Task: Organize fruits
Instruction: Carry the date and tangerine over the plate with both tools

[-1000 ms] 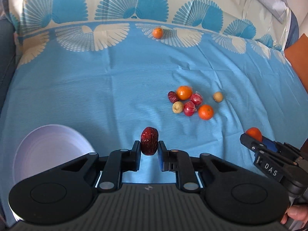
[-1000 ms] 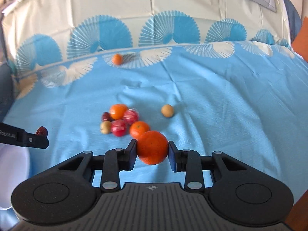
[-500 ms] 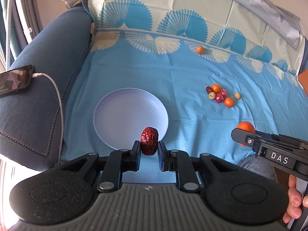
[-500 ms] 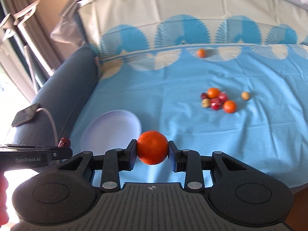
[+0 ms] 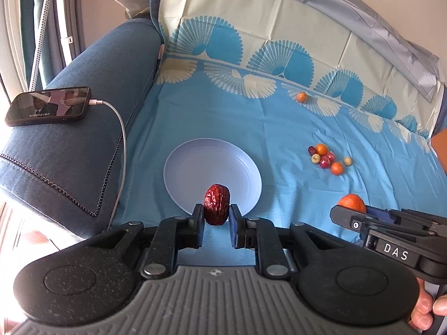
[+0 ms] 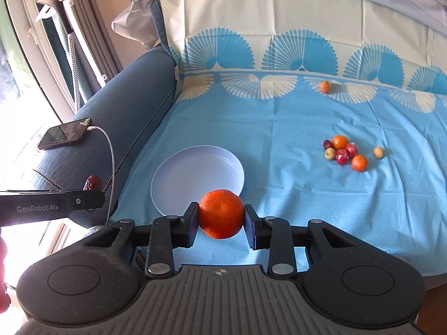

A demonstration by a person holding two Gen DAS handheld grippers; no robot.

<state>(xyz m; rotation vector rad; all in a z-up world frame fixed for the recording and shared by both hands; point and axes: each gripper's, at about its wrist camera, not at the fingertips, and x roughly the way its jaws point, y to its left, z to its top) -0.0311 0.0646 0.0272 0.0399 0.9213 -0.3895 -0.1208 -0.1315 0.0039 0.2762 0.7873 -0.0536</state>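
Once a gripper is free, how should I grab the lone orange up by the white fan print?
Grip the lone orange across its widest middle, coming from above with one finger on each side. It is round and sits apart from the fruit cluster on the flat blue cloth, so nothing crowds it.

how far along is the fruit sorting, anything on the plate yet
Nothing looks done: the white plate holds no fruit. In hand: the left tongs grip a red date and the right tongs grip an orange, both near the plate's front edge. Left: a cluster of small fruits on the blue cloth, plus a lone orange farther back.
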